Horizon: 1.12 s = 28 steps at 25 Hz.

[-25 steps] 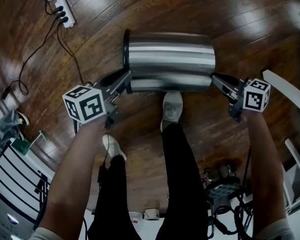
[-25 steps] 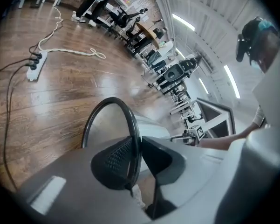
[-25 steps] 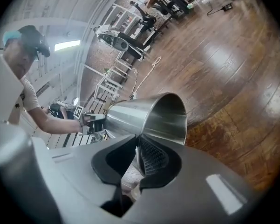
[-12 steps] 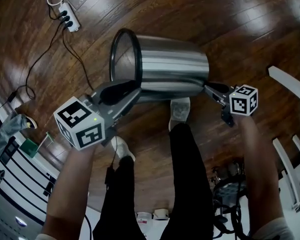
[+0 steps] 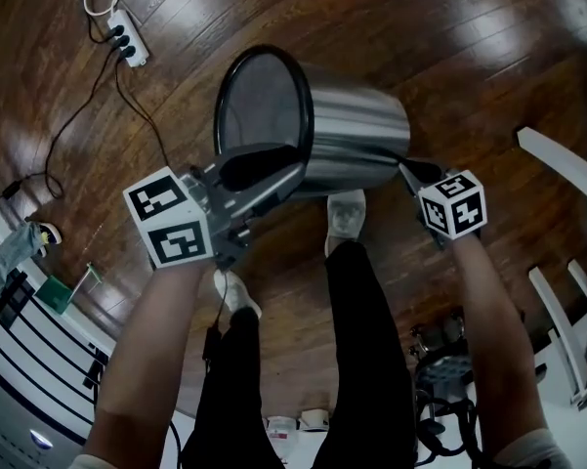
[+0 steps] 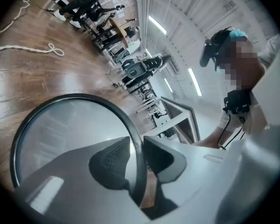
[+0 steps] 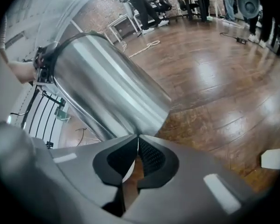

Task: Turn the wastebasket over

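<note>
A brushed-steel wastebasket [image 5: 356,140] hangs tilted over the wood floor, its black-rimmed open mouth [image 5: 264,115] turned up and to the left. My left gripper [image 5: 278,176] straddles the near rim, one pad inside the basket and one outside. In the left gripper view the rim [image 6: 138,148] runs between the pads of the left gripper [image 6: 137,158]; its jaws are opening. My right gripper [image 5: 407,171] sits at the basket's base edge. In the right gripper view the steel wall [image 7: 107,78] ends right at the right gripper [image 7: 138,146], whose jaws are closing, pads almost together. No metal shows between them.
The person's shoes [image 5: 344,213] [image 5: 232,291] stand just below the basket. A white power strip [image 5: 122,32] with cables lies on the floor at the upper left. White furniture [image 5: 566,174] is at the right, a black chair base [image 5: 440,369] at the lower right, and black rails [image 5: 20,330] at the lower left.
The basket's mouth end has risen and swung up toward the camera, from lying level to tilted. My left gripper rose with the rim. The right gripper slid left at the base.
</note>
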Tool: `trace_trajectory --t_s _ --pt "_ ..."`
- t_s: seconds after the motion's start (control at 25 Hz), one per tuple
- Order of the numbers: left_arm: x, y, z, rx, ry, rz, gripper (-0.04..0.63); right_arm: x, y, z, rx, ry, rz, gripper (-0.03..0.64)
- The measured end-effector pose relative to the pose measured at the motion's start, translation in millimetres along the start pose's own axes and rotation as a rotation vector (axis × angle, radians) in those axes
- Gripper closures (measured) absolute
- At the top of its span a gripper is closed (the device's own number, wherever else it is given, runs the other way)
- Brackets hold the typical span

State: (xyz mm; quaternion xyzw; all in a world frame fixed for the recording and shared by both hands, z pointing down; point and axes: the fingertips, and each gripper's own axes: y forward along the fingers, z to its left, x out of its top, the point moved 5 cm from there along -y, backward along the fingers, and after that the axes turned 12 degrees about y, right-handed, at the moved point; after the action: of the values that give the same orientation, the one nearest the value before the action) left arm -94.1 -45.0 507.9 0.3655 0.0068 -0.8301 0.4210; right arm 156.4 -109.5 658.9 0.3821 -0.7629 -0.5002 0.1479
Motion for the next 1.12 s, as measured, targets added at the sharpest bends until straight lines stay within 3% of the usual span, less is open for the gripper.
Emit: trace_trajectory --t_s 0.12,0.24,0.52,0.68,0.92,1.12 --pt "-1.4 9.3 -6.2 -0.03 -0.003 -0.012 0.503 7.4 -6.8 16.3 0.008 -0.026 -0.023 0.614" --pt "1.0 13.2 -3.9 -0.051 -0.008 -0.023 0.503 15.5 -19.9 35.1 0.08 0.015 -0.084 0.611" --pt "-2.5 42.5 -21.7 -0.134 0.03 0.061 0.503 48.2 -55.6 86.2 0.179 0.011 -0.215 0.611" --pt "-9.8 57.8 -29.5 -0.169 0.0 0.048 0.516 50.7 -62.2 75.4 0.151 0.048 -0.258 0.615" --pt "-26.2 93.3 -41.4 -0.23 -0.007 0.093 0.595 51.8 -68.3 42.1 0.081 0.123 -0.298 0.63" --pt "-30.5 117.9 -51.6 -0.298 -0.023 0.096 0.595 63.2 -70.1 16.9 0.06 0.197 -0.347 0.63"
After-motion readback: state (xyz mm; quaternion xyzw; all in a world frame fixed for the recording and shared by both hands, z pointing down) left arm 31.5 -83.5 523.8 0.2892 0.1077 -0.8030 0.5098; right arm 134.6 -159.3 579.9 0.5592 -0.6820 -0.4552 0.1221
